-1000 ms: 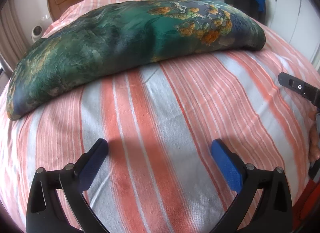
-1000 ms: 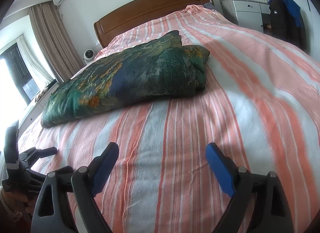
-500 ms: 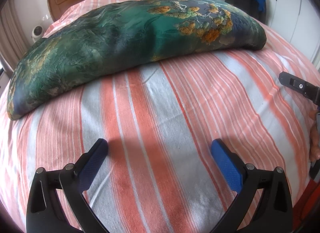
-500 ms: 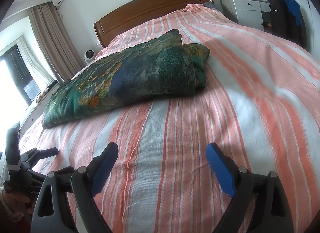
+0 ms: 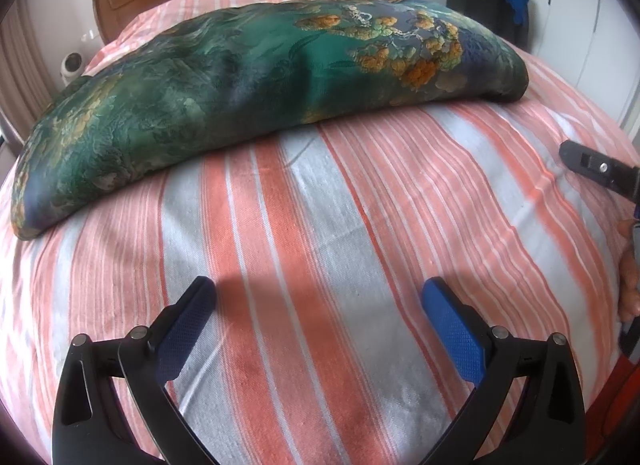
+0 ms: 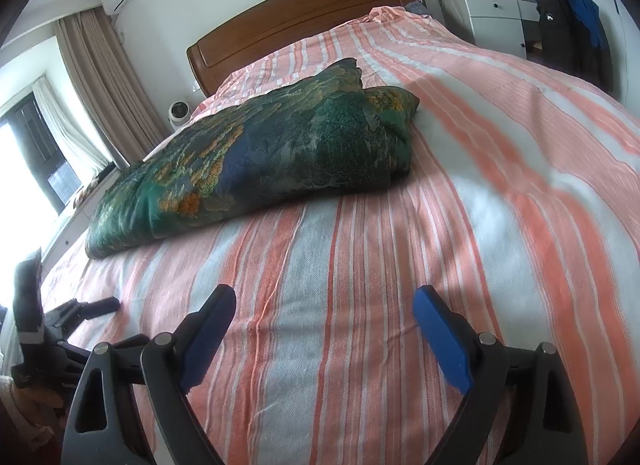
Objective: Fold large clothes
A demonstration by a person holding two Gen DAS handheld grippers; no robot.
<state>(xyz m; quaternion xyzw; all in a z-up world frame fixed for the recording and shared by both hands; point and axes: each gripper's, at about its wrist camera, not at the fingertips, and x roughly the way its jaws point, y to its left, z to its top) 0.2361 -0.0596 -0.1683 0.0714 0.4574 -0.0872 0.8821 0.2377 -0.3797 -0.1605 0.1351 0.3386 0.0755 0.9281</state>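
Observation:
A folded green and blue cloth with orange flower print (image 5: 256,89) lies across the striped bed (image 5: 320,225), well ahead of both grippers; it also shows in the right wrist view (image 6: 260,161). My left gripper (image 5: 320,317) is open and empty, low over the bedspread near the bed's front edge. My right gripper (image 6: 324,325) is open and empty, also over the bedspread. Part of the right gripper shows at the right edge of the left wrist view (image 5: 596,169). The left gripper shows at the left edge of the right wrist view (image 6: 80,309).
A wooden headboard (image 6: 304,29) stands at the far end of the bed. A white dresser (image 6: 496,21) and dark and blue clothes on a stand (image 6: 568,25) are at the far right. Curtains and a window (image 6: 48,153) are at the left. A small white fan (image 6: 178,111) stands by the headboard.
Both views have shifted very slightly. The cloth and both open grippers stay as they were.

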